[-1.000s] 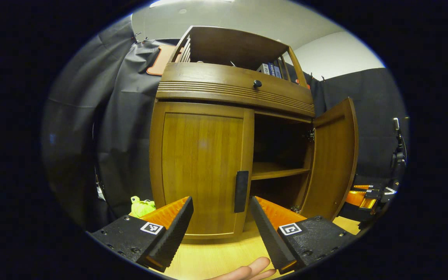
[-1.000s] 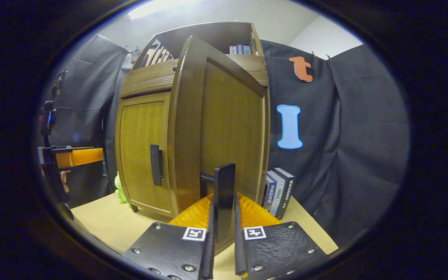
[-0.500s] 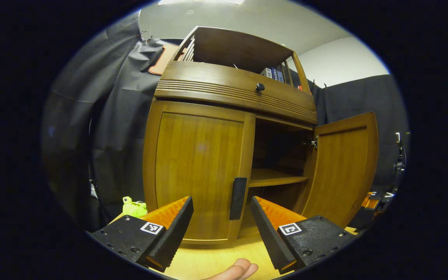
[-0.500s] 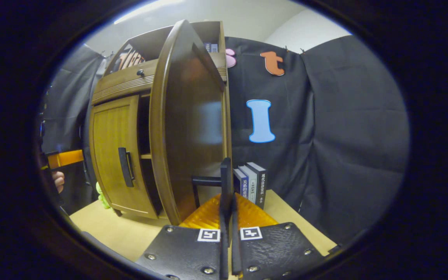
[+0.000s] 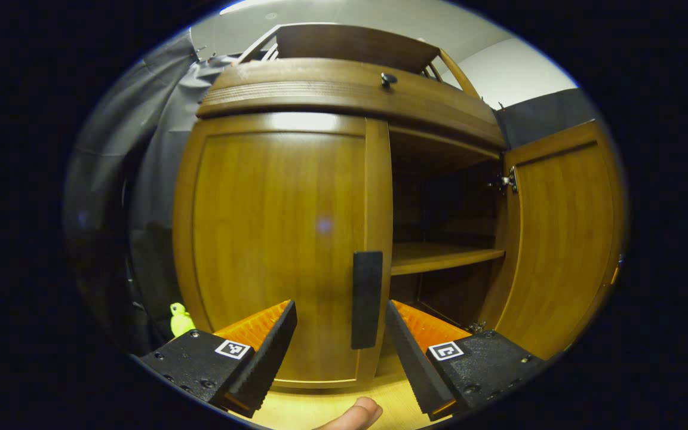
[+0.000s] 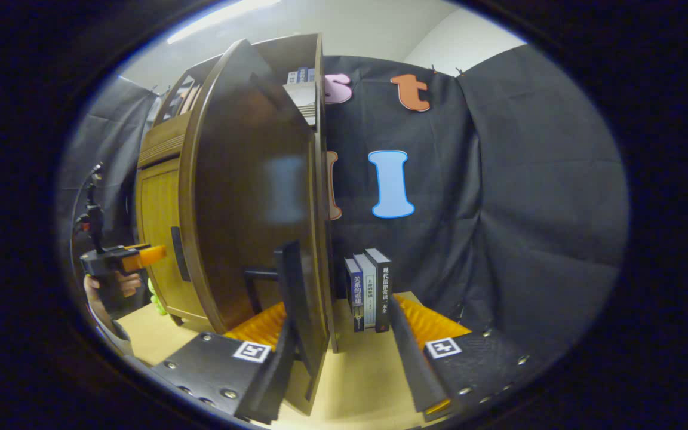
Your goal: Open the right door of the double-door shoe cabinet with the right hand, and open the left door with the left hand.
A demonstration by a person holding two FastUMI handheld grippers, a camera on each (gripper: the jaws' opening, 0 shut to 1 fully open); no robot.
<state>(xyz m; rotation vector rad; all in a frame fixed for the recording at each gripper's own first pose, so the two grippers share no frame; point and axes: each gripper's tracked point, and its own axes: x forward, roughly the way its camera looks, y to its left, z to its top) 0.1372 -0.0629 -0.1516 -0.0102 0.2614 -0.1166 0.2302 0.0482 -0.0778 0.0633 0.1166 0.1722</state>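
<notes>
Right door swung wide, right gripper jaws parted — books beside cabinet

Bright ceiling light overhead — soft glare on the left door; fisheye bends edges, interior shadowed.

The brown wooden double-door shoe cabinet stands on the light wooden tabletop. Its closed left door lies left of the open compartment, where a wooden shelf sits inside. Three upright books stand behind the swung-out right door, near the tabletop's rear edge.
</notes>
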